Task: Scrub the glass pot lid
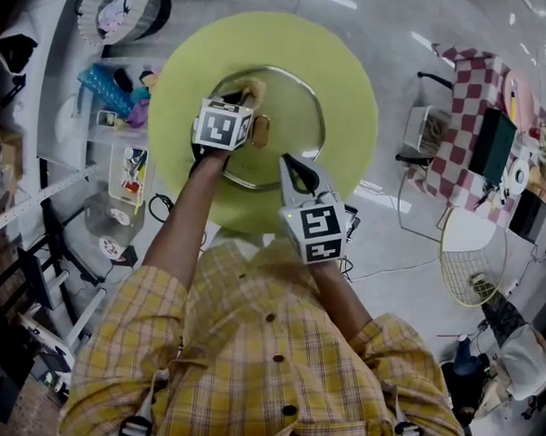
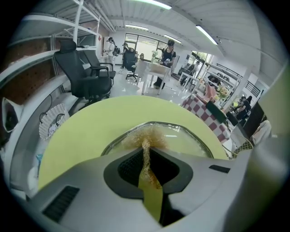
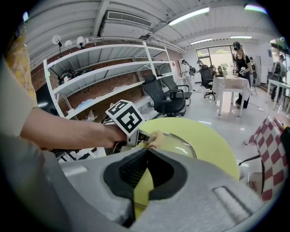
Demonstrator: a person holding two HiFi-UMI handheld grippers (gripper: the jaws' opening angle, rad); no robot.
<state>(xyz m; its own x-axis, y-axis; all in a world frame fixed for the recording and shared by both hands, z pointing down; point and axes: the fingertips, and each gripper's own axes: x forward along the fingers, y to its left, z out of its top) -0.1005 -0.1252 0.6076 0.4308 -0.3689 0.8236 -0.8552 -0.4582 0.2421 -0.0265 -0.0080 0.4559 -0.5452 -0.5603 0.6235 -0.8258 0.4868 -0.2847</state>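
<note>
The glass pot lid (image 1: 285,106) with a metal rim lies flat on the round yellow-green table (image 1: 347,87). My left gripper (image 1: 242,98) is over the lid's far left part, shut on a golden wire scrubber (image 1: 252,90) that presses on the glass. In the left gripper view the scrubber (image 2: 147,133) fans out from the closed jaws onto the lid (image 2: 186,138). My right gripper (image 1: 288,162) reaches in from the near side, its jaws closed across the lid's near rim. In the right gripper view the lid (image 3: 174,142) lies just past the jaws (image 3: 146,152).
White shelving with boxes and clutter (image 1: 111,136) runs along the left. A red-checkered table (image 1: 477,96) and a round wire guard (image 1: 471,254) stand at the right. Black office chairs (image 2: 86,72) and people at a white table are far behind.
</note>
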